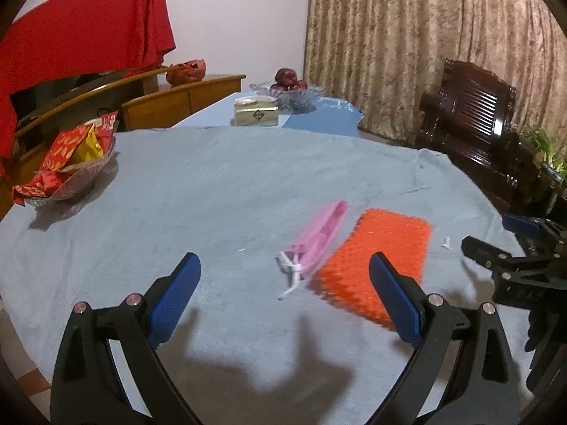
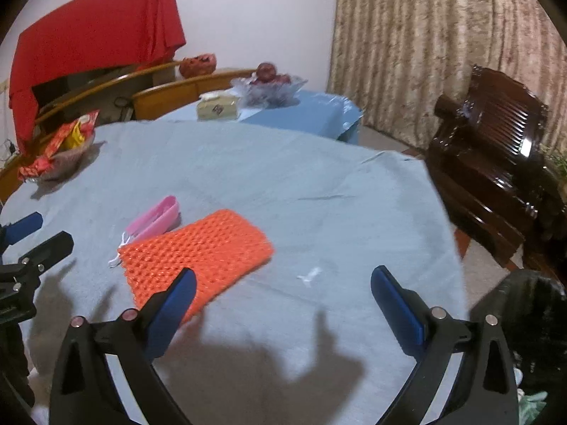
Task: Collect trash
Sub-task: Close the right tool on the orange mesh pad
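On the blue-grey tabletop [image 2: 248,163], near the right edge: a small white paper scrap [image 2: 309,276], lying flat, just ahead of the right claw [image 2: 283,292] and between its spread blue fingers. Seen again from the left wrist as a tiny white fleck [image 1: 446,242] beyond the orange mat [image 1: 379,265]. Likely feather-light, limp and easily crushed or blown aside; no stiffness to lever against. Best pinched from above across its narrow middle, fingertips pressed down to the cloth so as not to slide over it; some risk of catching the tablecloth too.

Both claws wide open and empty. Right claw held low over the near edge, pointed forward and slightly down at the scrap. Left claw [image 1: 283,283] likewise hovering, aimed toward a pink pouch [image 1: 319,237] with a white drawstring, beside and touching the mat. Black bin bag [image 2: 524,318] at lower right, presumably the destination.
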Available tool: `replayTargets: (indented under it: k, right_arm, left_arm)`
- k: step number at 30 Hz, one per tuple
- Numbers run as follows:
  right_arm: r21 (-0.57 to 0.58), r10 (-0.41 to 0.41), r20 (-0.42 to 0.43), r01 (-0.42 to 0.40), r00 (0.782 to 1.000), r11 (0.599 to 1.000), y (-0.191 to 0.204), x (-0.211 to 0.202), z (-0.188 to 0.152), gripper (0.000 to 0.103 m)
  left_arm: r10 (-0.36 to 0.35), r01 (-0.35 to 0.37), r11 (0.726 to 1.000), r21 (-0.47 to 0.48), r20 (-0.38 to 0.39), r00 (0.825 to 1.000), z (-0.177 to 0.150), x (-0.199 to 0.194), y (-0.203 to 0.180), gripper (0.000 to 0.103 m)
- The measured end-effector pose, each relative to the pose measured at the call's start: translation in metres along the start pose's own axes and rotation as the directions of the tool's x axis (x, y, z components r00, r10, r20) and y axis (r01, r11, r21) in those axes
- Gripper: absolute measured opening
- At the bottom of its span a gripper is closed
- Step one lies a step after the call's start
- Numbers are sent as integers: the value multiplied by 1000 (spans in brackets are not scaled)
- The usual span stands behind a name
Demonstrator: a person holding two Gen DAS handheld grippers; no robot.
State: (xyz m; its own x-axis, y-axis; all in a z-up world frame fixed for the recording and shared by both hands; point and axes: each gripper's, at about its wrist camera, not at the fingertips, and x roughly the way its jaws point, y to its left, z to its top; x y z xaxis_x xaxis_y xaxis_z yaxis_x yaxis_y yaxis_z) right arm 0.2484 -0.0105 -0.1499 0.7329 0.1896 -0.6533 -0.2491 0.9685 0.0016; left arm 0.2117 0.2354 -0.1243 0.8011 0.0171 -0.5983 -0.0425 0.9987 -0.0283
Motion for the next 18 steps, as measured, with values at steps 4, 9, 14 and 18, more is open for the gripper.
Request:
replayTargets:
  k: [4,9,14,18]
  right_arm:
    - [12,14,-43,-14,999,1000,15,28,3,97]
    - [20,30,-90,-29,996,999,23,53,3,92]
    - [22,79,-130,-77,988,997,28,64,-2,75]
    - [51,146,-151,-140,978,989,29,70,-3,59]
  left_arm:
    - [6,-6,1000,0,-16,1000,-2,16,13,93]
    - [8,-8,1000,-10,-35,999,-5,29,22,93]
    - [6,-7,1000,-19,-51,999,-7,40,29,93]
    - [4,-6,1000,-26,-63,998,-7,46,30,93]
